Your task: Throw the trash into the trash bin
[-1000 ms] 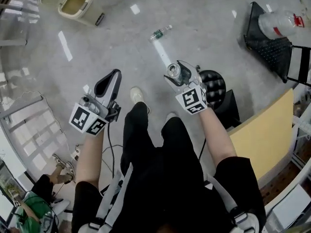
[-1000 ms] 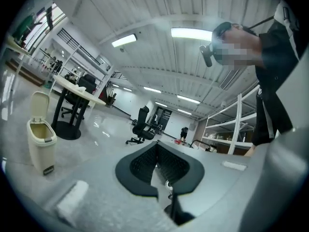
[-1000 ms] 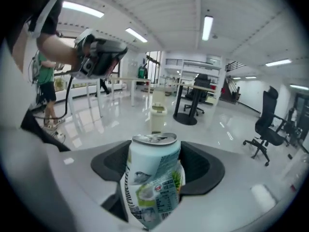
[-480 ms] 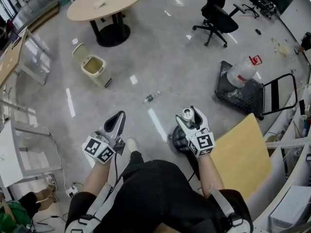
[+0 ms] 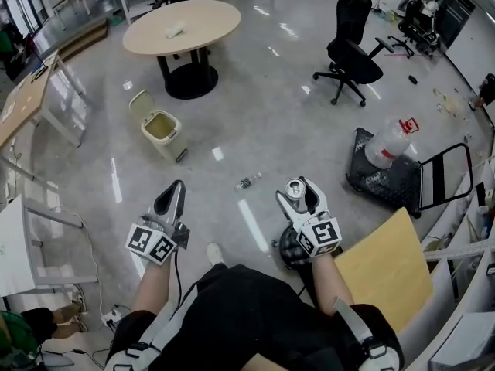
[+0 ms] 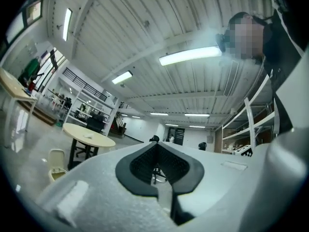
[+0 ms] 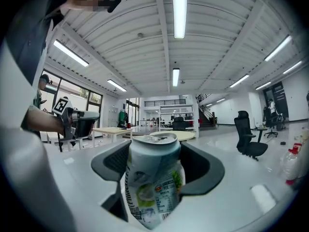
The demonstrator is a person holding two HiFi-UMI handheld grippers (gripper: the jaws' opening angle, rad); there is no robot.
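My right gripper is shut on a dented drink can, held upright with its open top facing up; in the right gripper view the can fills the space between the jaws of my right gripper. My left gripper is shut and empty; in the left gripper view its dark pads meet with nothing between them. The beige trash bin, lid open, stands on the floor ahead and to the left, well beyond both grippers. A small plastic bottle lies on the floor between the grippers.
A round table stands beyond the bin. A black office chair is ahead right. A black cart with a large water jug sits to the right. A yellow board and black stool are beside my right leg.
The view has tilted up and the person has moved forward: the bin and table now sit nearer. The right gripper still holds the can; the left stays shut.
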